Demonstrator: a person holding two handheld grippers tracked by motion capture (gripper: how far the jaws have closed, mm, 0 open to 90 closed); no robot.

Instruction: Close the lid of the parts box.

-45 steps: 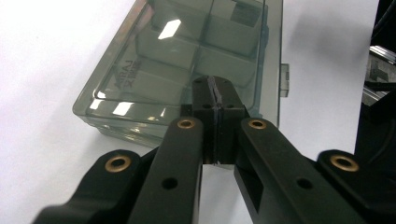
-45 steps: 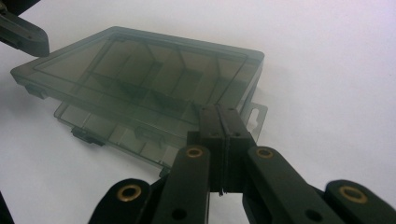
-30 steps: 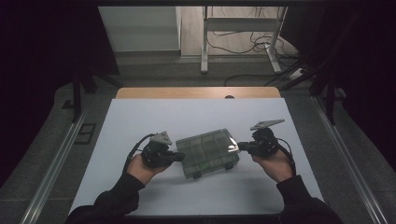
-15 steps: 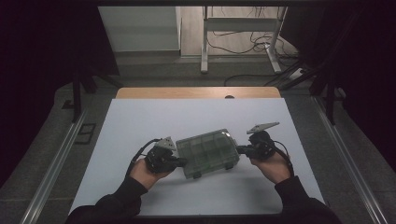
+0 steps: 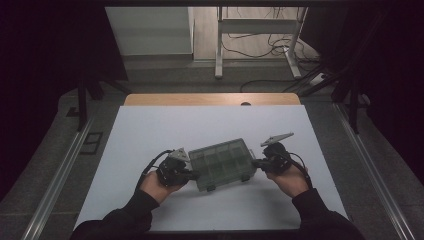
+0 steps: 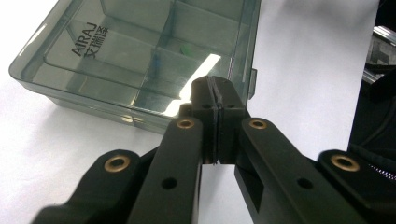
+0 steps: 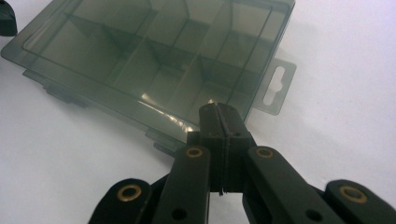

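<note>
Subject: a smoke-tinted clear plastic compartment box [image 5: 223, 163] with its lid shut, lying flat on the white table top [image 5: 150, 130] between the two tools.

Left gripper [image 5: 189, 175]: jaws pressed together, nothing between them. In the left gripper view the closed tips [image 6: 215, 95] sit at the box's near side wall, touching it or just short of it; contact cannot be confirmed.

Right gripper [image 5: 255, 163]: jaws likewise pressed together and empty. In the right gripper view its tips [image 7: 219, 119] meet the box's opposite end, just beside the flat hang tab [image 7: 276, 87] with its keyhole slot. Small latches [image 7: 65, 95] project from the long edge to the left of this tool.

Assessment: the step in hand appears to be steadying or shifting the box with closed tips at both ends. To do it well, press both ends evenly and low on the walls, so the box slides rather than tips or pivots. The right tips should bear on the box wall, not the thin tab, which would likely flex. If the lid is next, the latch edge is the side to address.

Markings: the lid bears "AIRAJ" [image 6: 88, 41] with a line of Chinese characters beneath, legible in the left gripper view. A small green item [image 6: 187, 48] lies in one compartment ahead of the left tips; its identity cannot be determined.
</note>
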